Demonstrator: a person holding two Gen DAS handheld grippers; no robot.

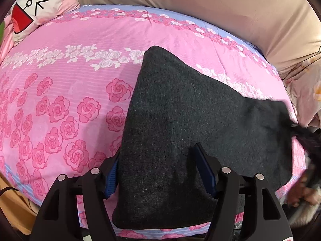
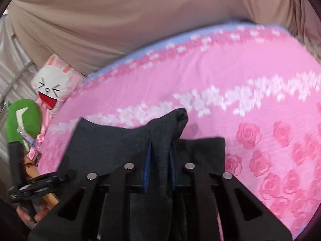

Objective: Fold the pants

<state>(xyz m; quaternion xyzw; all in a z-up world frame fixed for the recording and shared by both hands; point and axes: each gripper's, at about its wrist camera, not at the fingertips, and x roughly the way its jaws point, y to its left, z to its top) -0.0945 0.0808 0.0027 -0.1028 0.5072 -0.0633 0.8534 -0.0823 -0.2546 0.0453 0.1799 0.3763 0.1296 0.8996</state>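
Dark pants on a pink rose-print bed, held between both grippers.

In the left wrist view the charcoal pants (image 1: 180, 130) lie across the middle and lower right of the frame on the pink rose bedsheet (image 1: 60, 104); the left gripper (image 1: 158, 172), at the bottom centre, has its blue-padded fingers (image 1: 204, 170) set wide with a thick fold of the cloth between them, though a firm grip cannot be judged. A cartoon rabbit pillow (image 1: 38, 6) sits at the upper left, with beige fabric (image 1: 220, 6) along the top. In the right wrist view the right gripper (image 2: 159, 160), at the bottom centre, is drawn narrow, pinching a raised ridge of the pants (image 2: 164, 128) that peaks just above its tips; a green plush (image 2: 24, 120) is at the left edge.
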